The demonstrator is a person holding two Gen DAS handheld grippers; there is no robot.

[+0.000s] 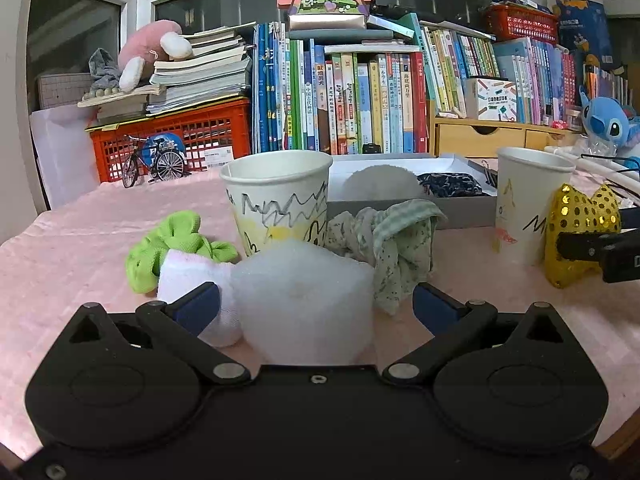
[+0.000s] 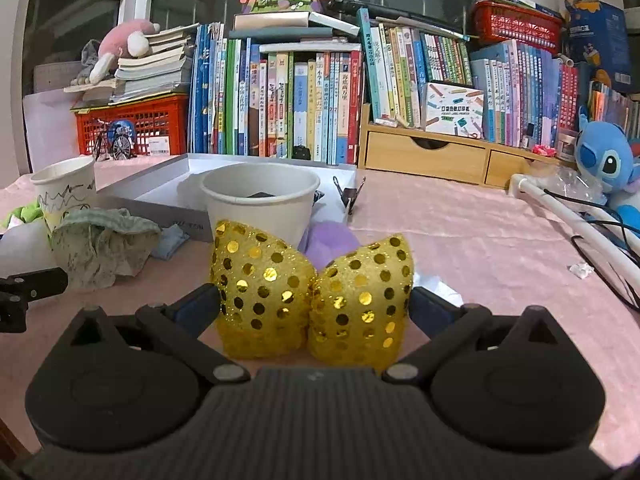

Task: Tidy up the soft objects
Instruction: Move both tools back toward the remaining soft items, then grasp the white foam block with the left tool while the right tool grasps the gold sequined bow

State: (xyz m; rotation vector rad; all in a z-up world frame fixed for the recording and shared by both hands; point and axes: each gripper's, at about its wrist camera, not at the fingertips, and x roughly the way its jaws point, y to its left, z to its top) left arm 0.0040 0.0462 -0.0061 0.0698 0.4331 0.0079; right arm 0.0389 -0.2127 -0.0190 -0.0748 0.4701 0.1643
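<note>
While both tools rest low over the pink tablecloth (image 1: 80, 224), each has a soft thing between its spread fingers. The left gripper (image 1: 316, 304) stands wide, its blue pads on either side of a white foam block (image 1: 304, 300); neither pad presses the foam, and a clear gap shows at the right pad. Touching the block on its left lies a white sock (image 1: 188, 276), with a green scrunchie (image 1: 168, 240) just behind it. Behind the block to the right sits a crumpled patterned cloth (image 1: 388, 244), in front of a scribbled paper cup (image 1: 280, 200). Farther back is a grey tray (image 1: 400, 208) with a pale round pad and a dark patterned cloth inside.

The right gripper (image 2: 314, 304) is also wide, its fingers flanking a gold sequined bow (image 2: 312, 292) that rests on the cloth; the pads sit at the bow's edges, and whether they touch it cannot be told. Just beyond the bow stands a second paper cup (image 2: 260, 200), with something purple (image 2: 328, 244) between cup and bow. At the far edge, books (image 2: 304, 100) line a shelf, and a blue plush toy (image 2: 604, 160) sits far right.
</note>
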